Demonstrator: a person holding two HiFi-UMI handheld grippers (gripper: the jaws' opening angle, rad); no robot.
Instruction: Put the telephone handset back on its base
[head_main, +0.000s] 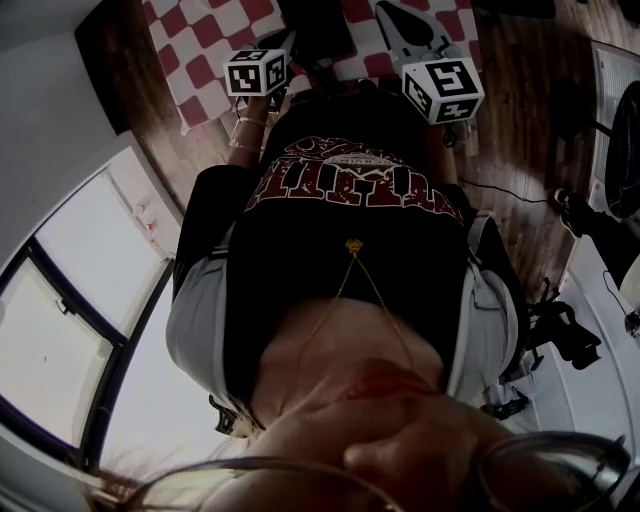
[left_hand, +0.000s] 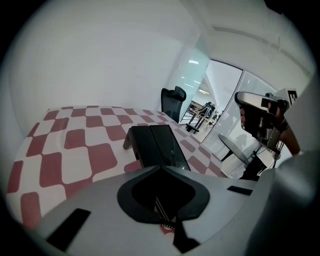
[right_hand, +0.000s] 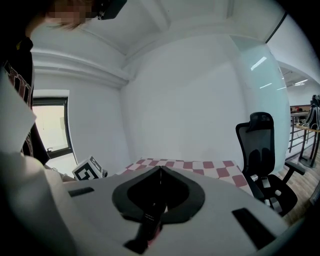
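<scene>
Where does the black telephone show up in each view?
Head view: the black telephone is probably the dark shape at top centre.
Left gripper view: black telephone at centre.
Right gripper view: not in it.
Shared landmark: the checkered cloth.

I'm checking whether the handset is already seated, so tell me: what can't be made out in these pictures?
Head view: the person's torso and the top edge hide most of the checkered table.
Left gripper view: the left gripper covers the black telephone's near end; its parts cannot be told apart.
Right gripper view: no telephone shows beyond the right gripper.
</scene>
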